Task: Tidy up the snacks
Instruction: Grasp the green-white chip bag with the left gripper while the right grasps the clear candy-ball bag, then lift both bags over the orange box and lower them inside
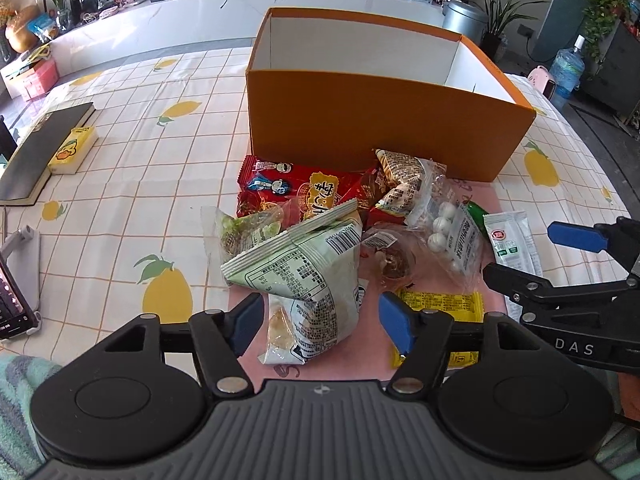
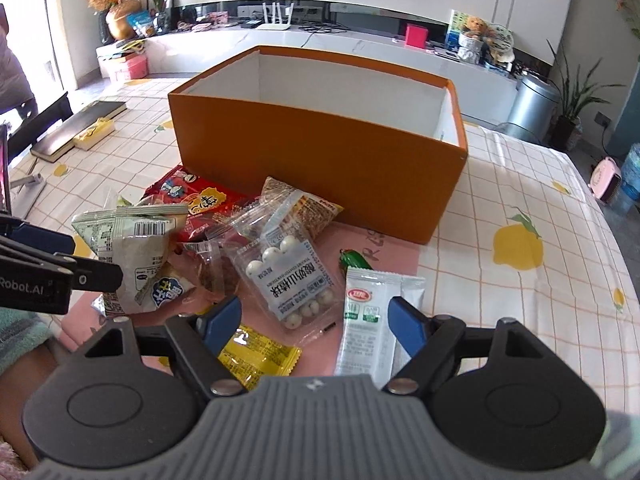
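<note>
Your left hand-held gripper point(image 1: 320, 320) is open astride the green-white bag point(image 1: 308, 280), long axis pointing ahead; right hand-held gripper point(image 2: 316, 320) open, white sachet point(image 2: 370, 320) between.

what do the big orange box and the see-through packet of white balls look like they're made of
Big orange box: probably cardboard, matte orange outside and plain white inside, with thin, straight, sharply folded walls.

See-through packet of white balls: thin clear plastic film, glossy and crinkled, with a printed white label; the balls show through it.

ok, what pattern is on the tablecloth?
Tablecloth: white with a thin orange grid and yellow lemon-like fruit with green leaves. Clearest in the left wrist view.
</note>
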Available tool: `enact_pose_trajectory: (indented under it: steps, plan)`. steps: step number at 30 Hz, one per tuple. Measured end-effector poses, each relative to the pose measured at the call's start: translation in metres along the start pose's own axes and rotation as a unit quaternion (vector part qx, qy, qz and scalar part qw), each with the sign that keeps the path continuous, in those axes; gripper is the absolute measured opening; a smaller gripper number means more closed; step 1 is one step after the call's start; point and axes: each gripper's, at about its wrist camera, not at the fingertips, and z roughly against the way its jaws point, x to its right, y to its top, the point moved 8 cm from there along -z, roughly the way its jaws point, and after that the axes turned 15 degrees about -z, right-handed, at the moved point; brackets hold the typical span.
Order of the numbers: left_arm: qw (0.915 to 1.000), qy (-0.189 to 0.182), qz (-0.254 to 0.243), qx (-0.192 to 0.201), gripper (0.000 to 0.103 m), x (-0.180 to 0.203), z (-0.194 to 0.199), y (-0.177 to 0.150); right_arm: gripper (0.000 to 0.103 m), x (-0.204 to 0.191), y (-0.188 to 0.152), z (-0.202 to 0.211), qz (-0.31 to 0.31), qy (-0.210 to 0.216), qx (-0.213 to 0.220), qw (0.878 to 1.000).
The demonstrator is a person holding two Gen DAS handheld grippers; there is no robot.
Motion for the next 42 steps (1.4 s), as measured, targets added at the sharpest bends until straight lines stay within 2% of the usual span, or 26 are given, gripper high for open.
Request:
enact_pose_trajectory:
  steps: [5,7,8,12,16,19,26,34,42]
  plan:
    - [0.9998,0.007,0.002,-0.016,0.078,-0.002,-0.016,0.002,0.079,-0.008,0.0,-0.029,0.057,0.005,-0.039,0.998]
    - [0.9997,0.008,0.005,-0.021,0.078,-0.002,-0.022,0.004,0.083,-0.013,0.0,-0.037,0.068,0.015,-0.05,0.996]
    - [0.9997,0.01,0.006,-0.023,0.078,-0.003,-0.025,0.005,0.088,-0.015,0.001,-0.041,0.073,0.015,-0.05,0.996]
    - [0.9995,0.015,0.005,-0.027,0.078,-0.004,-0.033,0.007,0.088,-0.021,0.005,-0.056,0.094,0.006,-0.044,0.995]
    - [0.9996,0.013,0.007,-0.026,0.077,-0.005,-0.038,0.008,0.082,-0.024,0.005,-0.066,0.097,0.006,-0.058,0.994]
    - [0.9996,0.008,0.008,-0.025,0.072,-0.004,-0.041,0.008,0.08,-0.022,0.005,-0.068,0.086,0.011,-0.064,0.994]
    - [0.9997,0.01,0.004,-0.02,0.064,-0.002,-0.044,0.009,0.067,-0.019,0.002,-0.077,0.069,0.008,-0.079,0.994]
    - [0.9998,0.018,0.008,-0.004,0.044,-0.004,-0.039,0.011,0.062,-0.019,0.001,-0.072,0.077,-0.003,-0.065,0.995]
    - [0.9991,0.031,0.008,0.029,0.041,-0.006,-0.021,0.017,0.059,-0.014,0.005,-0.059,0.062,-0.002,-0.044,0.997]
